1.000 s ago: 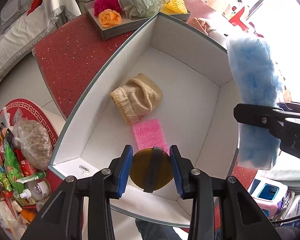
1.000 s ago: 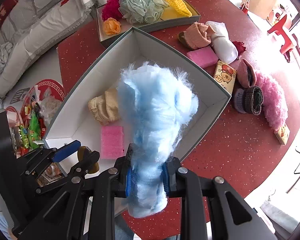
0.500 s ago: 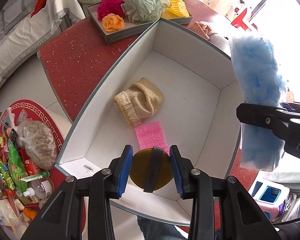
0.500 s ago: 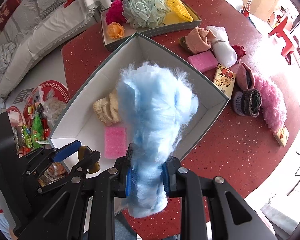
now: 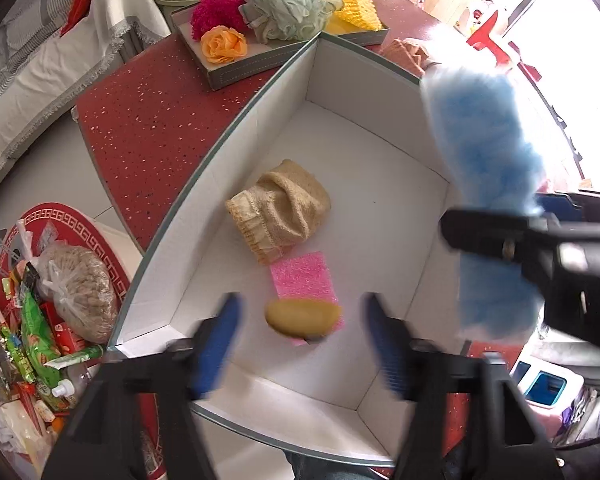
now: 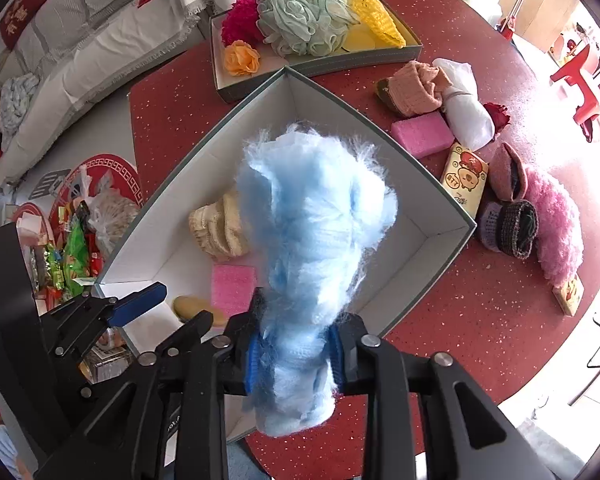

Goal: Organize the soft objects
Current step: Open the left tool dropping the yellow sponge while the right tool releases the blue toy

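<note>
Left hand-held gripper (image 5: 300, 340): your jaws stand wide apart above the box (image 5: 260, 120), holding nothing.
Puff (image 5: 302, 317): it sits in the box between your fingers, overlapping the pink sponge (image 5: 302, 278).
Right hand-held gripper (image 6: 294, 354): you're clamping the blue fluff (image 6: 312, 240) upright over the box.
Beige cloth (image 5: 280, 210): in the box, touching the sponge.

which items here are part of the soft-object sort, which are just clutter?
Job:
white box
blue fluffy duster, clamped in right gripper
tan pad, under open left gripper
beige knit hat
pink sponge

Clutter:
snack packets
bagged food
sofa
</note>
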A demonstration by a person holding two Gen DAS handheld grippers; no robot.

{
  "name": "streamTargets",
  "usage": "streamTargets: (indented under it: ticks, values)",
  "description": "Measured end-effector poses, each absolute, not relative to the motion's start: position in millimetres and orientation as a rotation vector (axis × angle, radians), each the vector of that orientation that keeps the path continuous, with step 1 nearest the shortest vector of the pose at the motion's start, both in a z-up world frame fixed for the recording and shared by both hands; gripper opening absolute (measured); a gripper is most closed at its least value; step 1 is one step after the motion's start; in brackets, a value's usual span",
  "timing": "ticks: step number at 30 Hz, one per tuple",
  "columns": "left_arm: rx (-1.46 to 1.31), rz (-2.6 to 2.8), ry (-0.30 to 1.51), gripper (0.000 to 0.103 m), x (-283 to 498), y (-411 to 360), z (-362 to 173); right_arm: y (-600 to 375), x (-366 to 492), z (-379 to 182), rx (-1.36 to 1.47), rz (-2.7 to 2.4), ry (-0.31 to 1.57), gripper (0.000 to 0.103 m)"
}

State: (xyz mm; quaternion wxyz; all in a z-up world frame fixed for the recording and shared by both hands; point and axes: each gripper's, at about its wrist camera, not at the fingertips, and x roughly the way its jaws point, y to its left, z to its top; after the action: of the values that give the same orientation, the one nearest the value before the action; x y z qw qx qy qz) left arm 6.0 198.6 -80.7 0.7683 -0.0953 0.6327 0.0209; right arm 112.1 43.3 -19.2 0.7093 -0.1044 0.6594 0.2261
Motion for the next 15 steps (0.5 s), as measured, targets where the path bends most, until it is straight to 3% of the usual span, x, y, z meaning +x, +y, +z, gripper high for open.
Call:
streamTargets:
  ticks: [1, 3, 8, 10, 15]
  values:
    - [-0.206, 0.062, 1.364, 0.097, 6.4, 199.6, -79.5, 44.6, 112.9, -21.5, -0.230, 0.513, 1.478, 0.085]
    - [-0.220, 0.090, 1.320, 0.097, 5.8, 204.0, -72.9, 44.8, 113.2, -22.2, -0.227, 0.512, 1.475, 0.103]
    - [-0.318, 0.122, 1.161, 0.097, 2.9, 220.3, -40.8, 31.8, 114.5, -1.7, -0.215, 0.436, 1.355, 0.103]
    - [-0.337, 0.119, 1.020, 0.102, -3.9, 225.2, -11.1, 15.2, 117.8, 6.4, -0.141, 0.360, 1.342, 0.103]
    - [-0.323, 0.008, 0.726, 0.102, -9.2, 208.2, 67.3, -28.6, 111.7, 14.9, 0.073, 0.194, 1.347, 0.103]
